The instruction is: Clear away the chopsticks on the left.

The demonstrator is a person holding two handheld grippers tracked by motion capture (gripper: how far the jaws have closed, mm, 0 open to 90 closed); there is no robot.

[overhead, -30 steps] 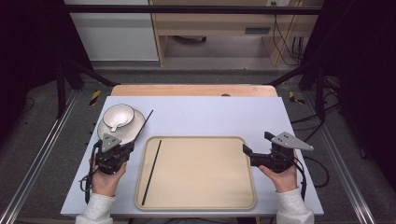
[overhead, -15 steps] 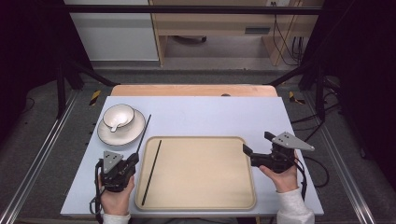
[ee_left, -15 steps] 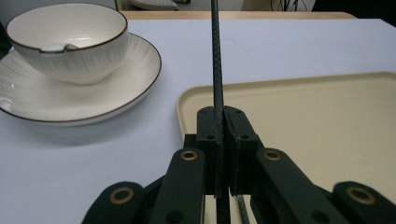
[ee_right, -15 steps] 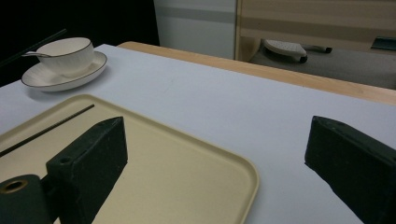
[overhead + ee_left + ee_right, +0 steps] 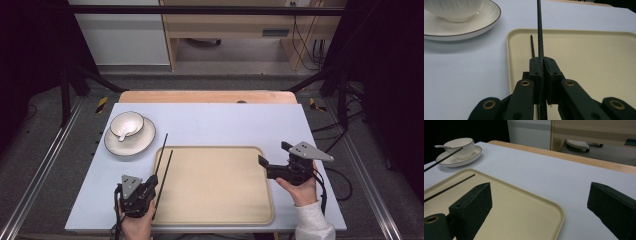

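Note:
My left gripper (image 5: 151,181) (image 5: 542,60) is at the front left, shut on a thin black chopstick (image 5: 161,154) (image 5: 539,30). That stick points away from me across the left rim of the beige tray (image 5: 215,185) and beyond its far edge. A second black chopstick (image 5: 165,177) (image 5: 532,46) (image 5: 451,186) lies flat inside the tray near its left side. My right gripper (image 5: 275,154) (image 5: 540,187) hovers at the tray's right edge, open, with nothing between its jaws.
A white bowl (image 5: 126,123) with a spoon in it sits on a white plate (image 5: 131,142) at the back left of the pale blue table top (image 5: 225,125). Steel rails run along both sides of the table.
My left gripper closed on the chopstick beside the plate, then drew it back toward me and to the right, over the tray's left rim. The right gripper stayed put.

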